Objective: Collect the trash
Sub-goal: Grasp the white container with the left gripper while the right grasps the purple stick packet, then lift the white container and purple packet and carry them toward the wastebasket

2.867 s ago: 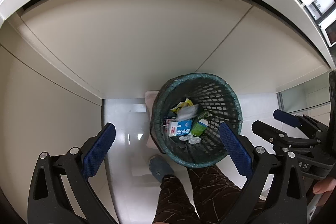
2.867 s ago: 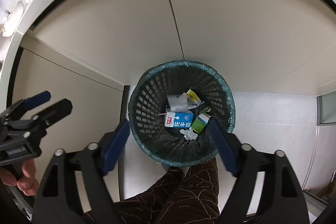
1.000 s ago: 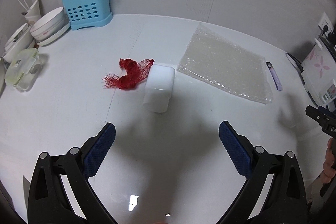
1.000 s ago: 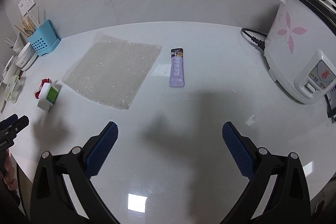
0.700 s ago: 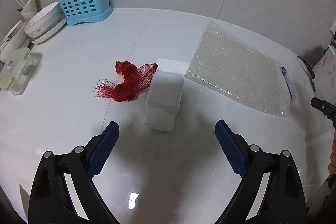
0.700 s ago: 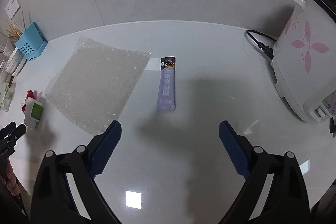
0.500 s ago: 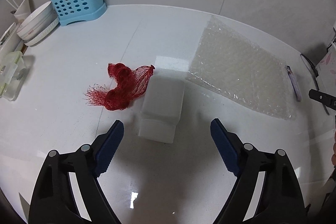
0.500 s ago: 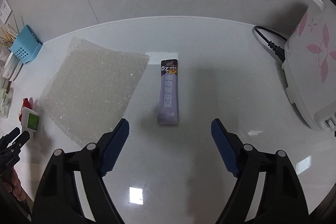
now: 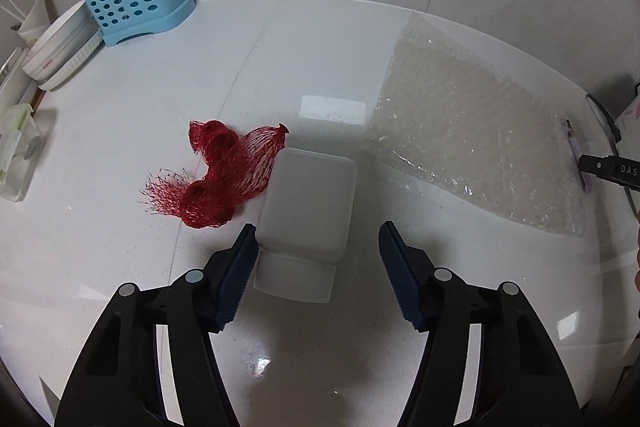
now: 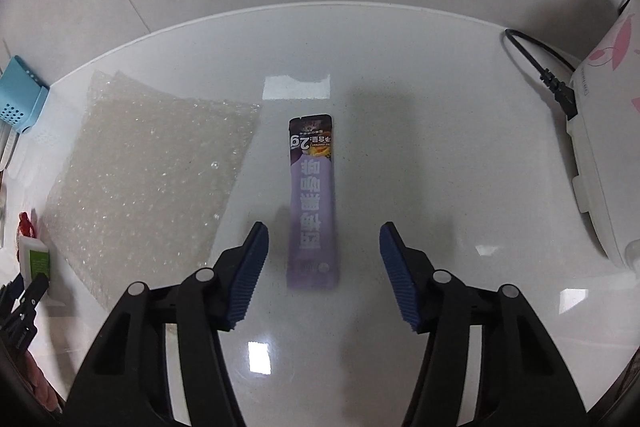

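Observation:
A white plastic bottle point(image 9: 306, 219) lies on the white counter with its cap end toward me. My left gripper point(image 9: 316, 259) is open, its fingers on either side of the cap end; the left pad point(image 9: 240, 267) is right beside the bottle. A red mesh net point(image 9: 224, 175) lies against the bottle's left side. In the right wrist view a purple sachet point(image 10: 313, 203) lies lengthwise on the counter. My right gripper point(image 10: 322, 259) is open, its fingers on either side of the sachet's near end. A sheet of bubble wrap point(image 10: 148, 171) lies to the left, also in the left wrist view point(image 9: 476, 143).
A blue cutlery holder point(image 9: 134, 7), white bowls point(image 9: 60, 47) and a lidded box point(image 9: 16, 155) stand at the far left. A white rice cooker point(image 10: 608, 147) with a black cord point(image 10: 536, 67) stands at the right. The wall is close behind.
Both grippers have come up from the trash basket to the counter. In the last second the left moved in around the bottle and the right around the sachet, both narrowing slightly.

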`<state>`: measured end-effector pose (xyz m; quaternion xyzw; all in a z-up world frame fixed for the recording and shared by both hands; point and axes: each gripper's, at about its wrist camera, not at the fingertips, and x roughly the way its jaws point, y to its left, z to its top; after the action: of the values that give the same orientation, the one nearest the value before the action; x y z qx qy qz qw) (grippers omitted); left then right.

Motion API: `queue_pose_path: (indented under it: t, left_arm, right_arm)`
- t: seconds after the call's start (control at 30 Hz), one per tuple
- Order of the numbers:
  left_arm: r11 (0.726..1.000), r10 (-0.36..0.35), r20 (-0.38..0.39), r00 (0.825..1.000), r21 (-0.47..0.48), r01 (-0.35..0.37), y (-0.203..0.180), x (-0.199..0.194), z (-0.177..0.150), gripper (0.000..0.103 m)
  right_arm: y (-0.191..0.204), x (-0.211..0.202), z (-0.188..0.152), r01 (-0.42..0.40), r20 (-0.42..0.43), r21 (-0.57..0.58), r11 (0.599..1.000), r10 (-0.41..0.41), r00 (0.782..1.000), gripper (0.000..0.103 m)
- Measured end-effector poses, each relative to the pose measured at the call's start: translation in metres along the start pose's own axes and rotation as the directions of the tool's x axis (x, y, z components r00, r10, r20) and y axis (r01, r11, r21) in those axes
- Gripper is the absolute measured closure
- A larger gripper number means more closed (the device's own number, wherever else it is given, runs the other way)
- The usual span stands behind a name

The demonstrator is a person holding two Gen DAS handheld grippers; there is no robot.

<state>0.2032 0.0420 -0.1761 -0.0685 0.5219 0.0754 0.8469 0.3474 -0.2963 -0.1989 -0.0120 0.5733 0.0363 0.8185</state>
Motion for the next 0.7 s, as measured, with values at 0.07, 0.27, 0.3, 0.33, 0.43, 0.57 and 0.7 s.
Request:
queue_pose_path:
  t: [0.07, 0.27, 0.3, 0.33, 0.43, 0.57, 0.7]
  left_arm:
    - [1.0, 0.002, -0.006, 1.0, 0.001, -0.002, -0.001, 0.001, 0.0, 0.049]
    - [1.0, -0.005, -0.016, 1.0, 0.017, 0.005, -0.003, 0.003, -0.002, 0.062]
    - [1.0, -0.009, -0.016, 1.0, 0.019, 0.009, -0.004, 0.003, -0.002, 0.063]
    - [1.0, -0.013, -0.016, 1.0, 0.022, 0.014, -0.004, 0.003, -0.003, 0.063]
    - [1.0, -0.022, -0.014, 1.0, 0.022, 0.022, -0.007, 0.002, -0.005, 0.063]
    - [1.0, -0.029, -0.016, 0.999, 0.012, 0.029, -0.005, 0.0, -0.009, 0.063]
    - [0.999, -0.03, -0.017, 0.999, 0.018, 0.03, -0.004, -0.001, -0.012, 0.063]
  right_arm:
    - [0.002, 0.003, 0.002, 0.004, -0.009, -0.002, 1.0, -0.004, 1.0, 0.049]
    - [0.005, 0.01, 0.01, 0.018, -0.016, 0.007, 1.0, -0.018, 1.0, 0.059]
    - [0.007, 0.01, 0.011, 0.025, -0.014, 0.002, 1.0, -0.025, 1.0, 0.064]
    - [0.009, 0.01, 0.011, 0.032, -0.013, -0.004, 0.999, -0.032, 0.999, 0.068]
    - [0.012, 0.009, 0.011, 0.036, -0.011, -0.013, 0.999, -0.036, 0.999, 0.08]
    - [0.012, 0.007, 0.008, 0.034, -0.011, -0.01, 0.999, -0.035, 0.999, 0.081]
    - [0.012, 0.003, 0.001, 0.035, -0.001, -0.006, 0.999, -0.035, 0.999, 0.082]
